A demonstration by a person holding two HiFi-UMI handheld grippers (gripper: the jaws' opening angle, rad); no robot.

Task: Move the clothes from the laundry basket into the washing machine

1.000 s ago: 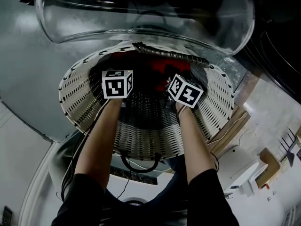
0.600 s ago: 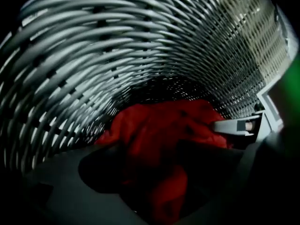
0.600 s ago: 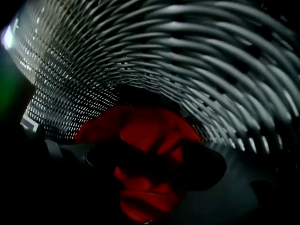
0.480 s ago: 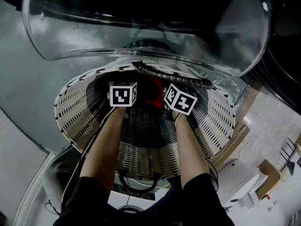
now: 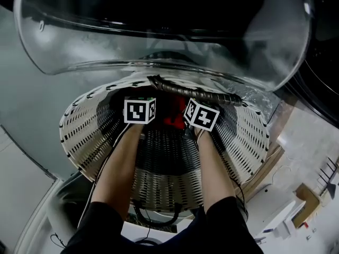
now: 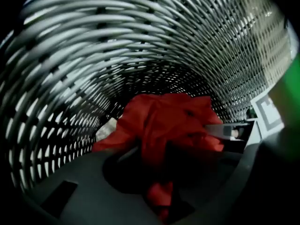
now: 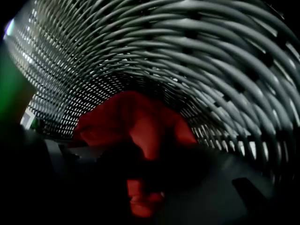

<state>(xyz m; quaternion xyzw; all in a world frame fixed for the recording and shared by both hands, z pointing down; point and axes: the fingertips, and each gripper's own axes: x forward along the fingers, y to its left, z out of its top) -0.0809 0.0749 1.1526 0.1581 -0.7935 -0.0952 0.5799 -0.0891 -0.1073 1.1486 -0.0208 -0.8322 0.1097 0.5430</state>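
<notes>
Head view: both forearms reach down into the white woven laundry basket (image 5: 85, 126), which sits below the washing machine's glass door (image 5: 159, 36). The cubes on the left gripper (image 5: 141, 111) and right gripper (image 5: 201, 115) show black-and-white square markers, and a red garment (image 5: 172, 115) lies between them.

Left gripper view: the jaws have just been closing and now pinch a fold of the red garment, which is heaped on the basket's bottom.

Right gripper view: the same here. The jaws have just been closing and are clamped on the red garment.
</notes>
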